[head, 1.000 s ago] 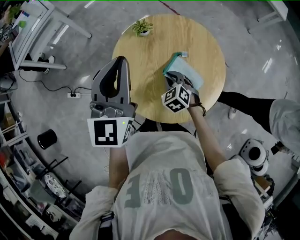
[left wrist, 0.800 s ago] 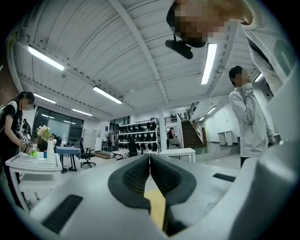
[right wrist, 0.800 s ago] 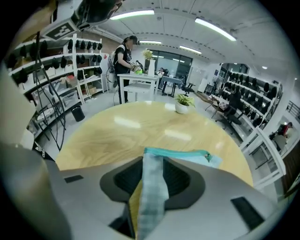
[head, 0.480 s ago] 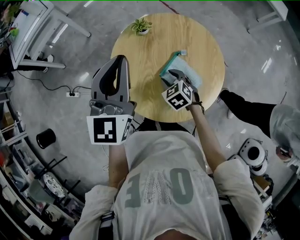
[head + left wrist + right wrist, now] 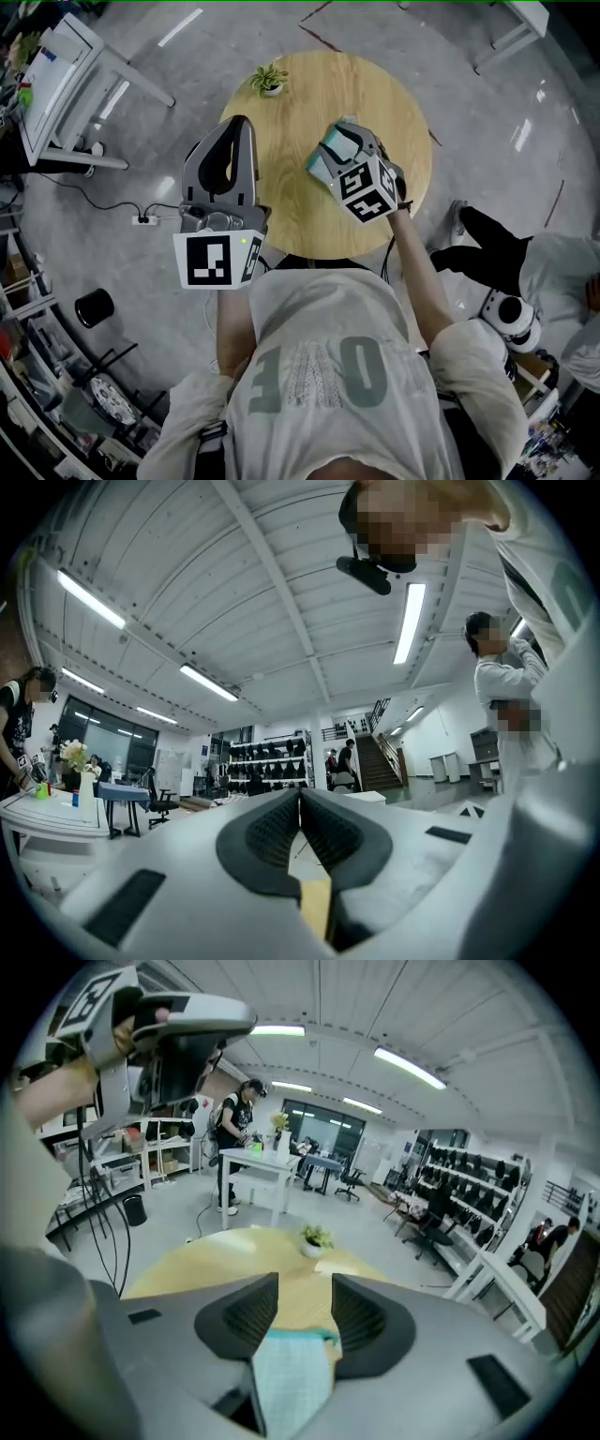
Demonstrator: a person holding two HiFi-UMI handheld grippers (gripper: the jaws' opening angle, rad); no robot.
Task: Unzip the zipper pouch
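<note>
- Right gripper (image 5: 305,1283): the jaws are seen apart and have just been opening. The ribbed pad faces are bare, with tabletop visible through the gap.
- The end of the zipper pouch (image 5: 291,1382), teal with a fine check, is seen low in that gap, at the roots of the jaws. No pressure of the pads on it is observed.
- Left gripper (image 5: 298,794): the jaws are seen closed together and nothing is seen between them. The gripper is pointed out across the room.
- Head view: the right gripper (image 5: 349,150) is angled down over the round wooden table (image 5: 281,197), with the zipper pouch (image 5: 323,159) at its jaw end, towards the middle of the tabletop. Whether the pouch rests on the wood cannot be determined.
- The left gripper (image 5: 239,122) is held at the table's left edge, well apart from the pouch.
- A small potted plant (image 5: 269,80) is noted upright near the far rim of the table, apart from the pouch. It is also seen beyond the right jaws (image 5: 317,1238).
</note>
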